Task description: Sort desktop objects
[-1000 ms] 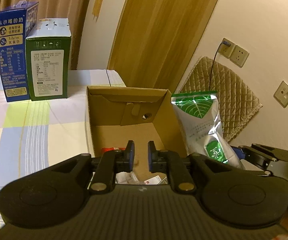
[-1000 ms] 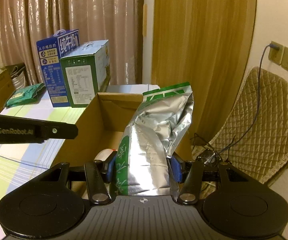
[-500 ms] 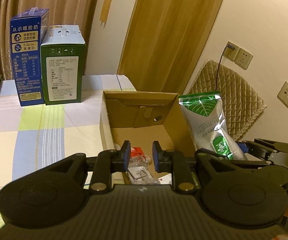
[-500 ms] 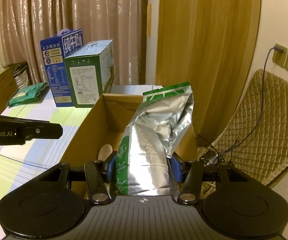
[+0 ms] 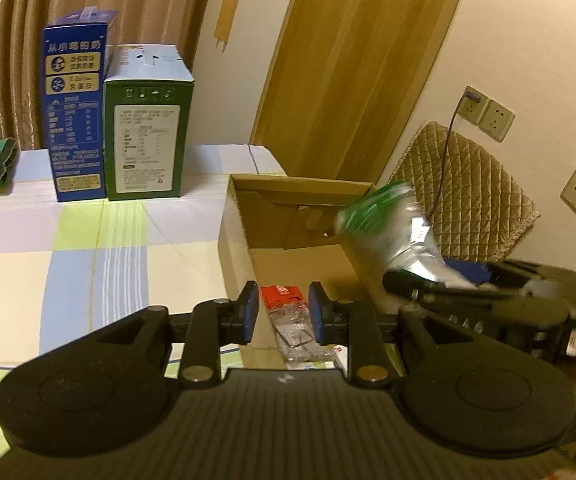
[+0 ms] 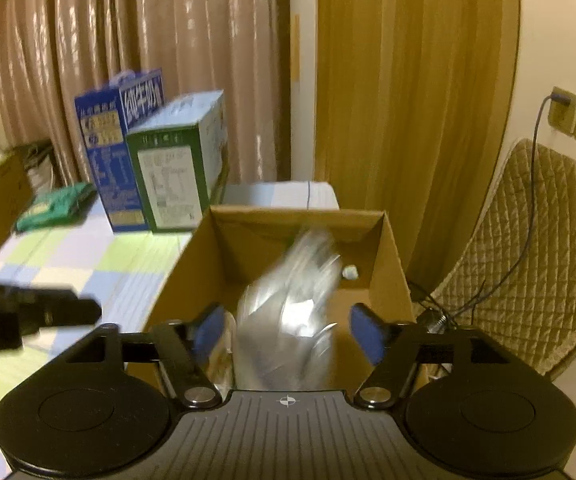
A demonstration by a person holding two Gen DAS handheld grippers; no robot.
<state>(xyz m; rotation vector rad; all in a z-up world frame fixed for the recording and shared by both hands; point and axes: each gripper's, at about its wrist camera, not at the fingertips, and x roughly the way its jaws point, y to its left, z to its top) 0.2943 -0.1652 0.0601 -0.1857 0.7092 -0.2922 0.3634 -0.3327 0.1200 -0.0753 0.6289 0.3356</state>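
The right gripper (image 6: 288,330) has its fingers (image 6: 366,336) spread wide, released. Between them, touching neither, a blurred silver-and-green foil pouch (image 6: 288,312) sits inside the open cardboard box (image 6: 392,264), its long axis tilted, the top leaning away from the fingers and slightly right. The left gripper (image 5: 281,316) is empty, its fingers (image 5: 249,312) parted, hovering over small packets (image 5: 292,320) on the box floor. Two milk cartons (image 5: 111,120) stand on the checked surface (image 5: 87,248), far left of the fingers.
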